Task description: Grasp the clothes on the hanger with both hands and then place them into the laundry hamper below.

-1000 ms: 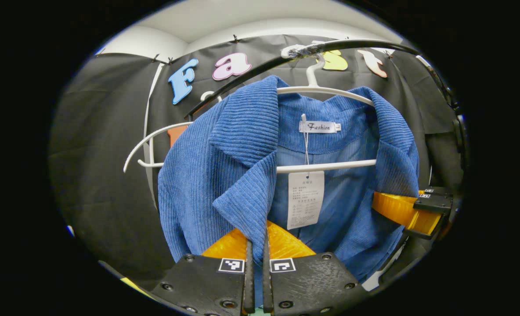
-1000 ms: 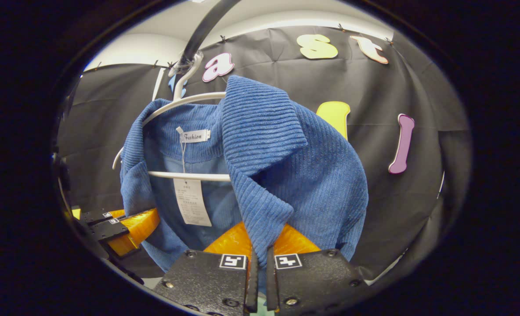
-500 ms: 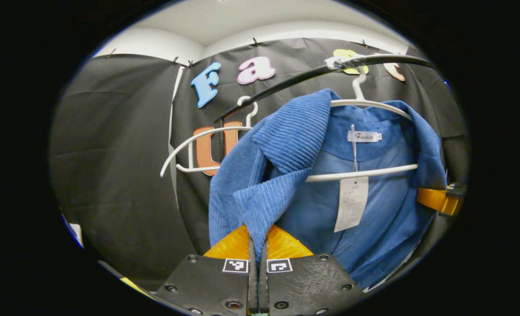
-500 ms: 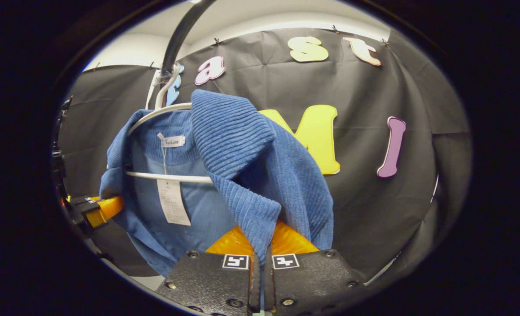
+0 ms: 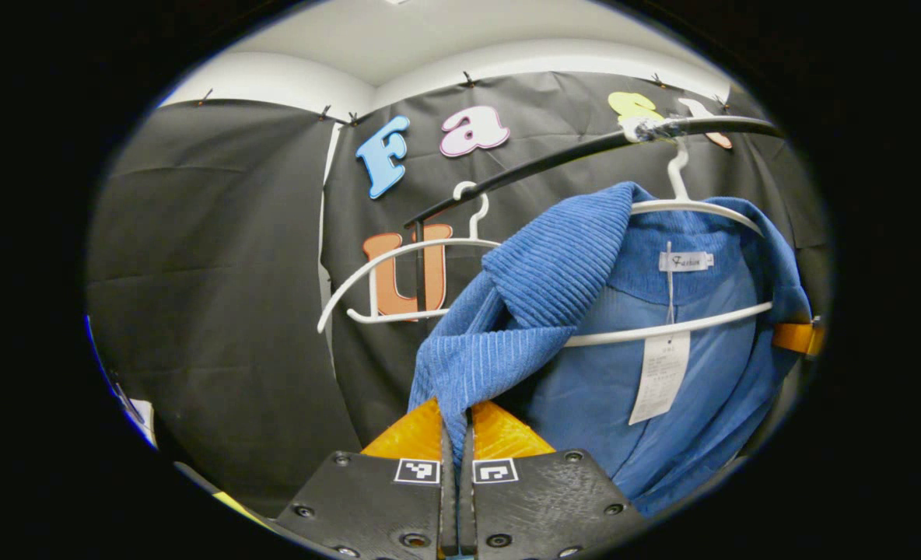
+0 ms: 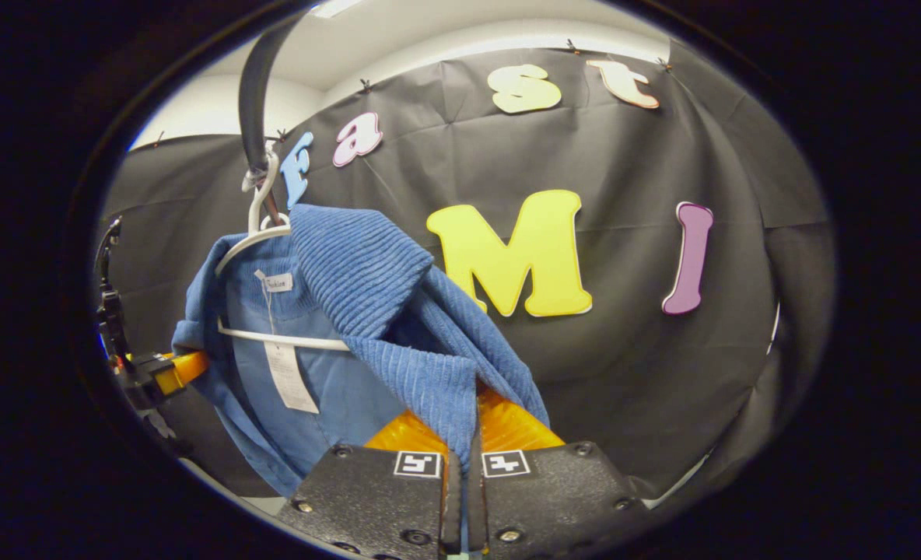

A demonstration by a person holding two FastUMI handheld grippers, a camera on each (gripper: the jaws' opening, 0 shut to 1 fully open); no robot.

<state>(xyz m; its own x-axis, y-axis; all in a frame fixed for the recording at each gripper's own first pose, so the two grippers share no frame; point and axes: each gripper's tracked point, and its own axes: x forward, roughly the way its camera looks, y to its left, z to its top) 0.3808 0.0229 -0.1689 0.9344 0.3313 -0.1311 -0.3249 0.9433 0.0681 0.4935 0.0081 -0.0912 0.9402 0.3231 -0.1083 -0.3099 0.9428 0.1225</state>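
Observation:
A blue corduroy jacket (image 5: 577, 327) (image 6: 367, 327) with a paper tag hangs open on a white hanger (image 5: 694, 210) (image 6: 274, 338) under a black rail (image 5: 569, 152). My left gripper (image 5: 457, 435) is shut on the jacket's front edge below the lapel. My right gripper (image 6: 467, 435) is shut on the opposite front edge. Both edges are stretched outward, away from the hanger. In the left gripper view the right gripper (image 5: 796, 338) pokes out at the jacket's far side. In the right gripper view the left gripper (image 6: 166, 372) sits at the jacket's far side.
A second, bare white hanger (image 5: 398, 272) hangs on the same rail, to the left of the jacket in the left gripper view. The black cloth wall stands close behind. The rail's end (image 6: 254, 101) curves overhead in the right gripper view.
Both grippers have pulled outward and back with the jacket's front edges, so the jacket has opened wider and slid off the hanger's shoulders; the bare hanger is more exposed.

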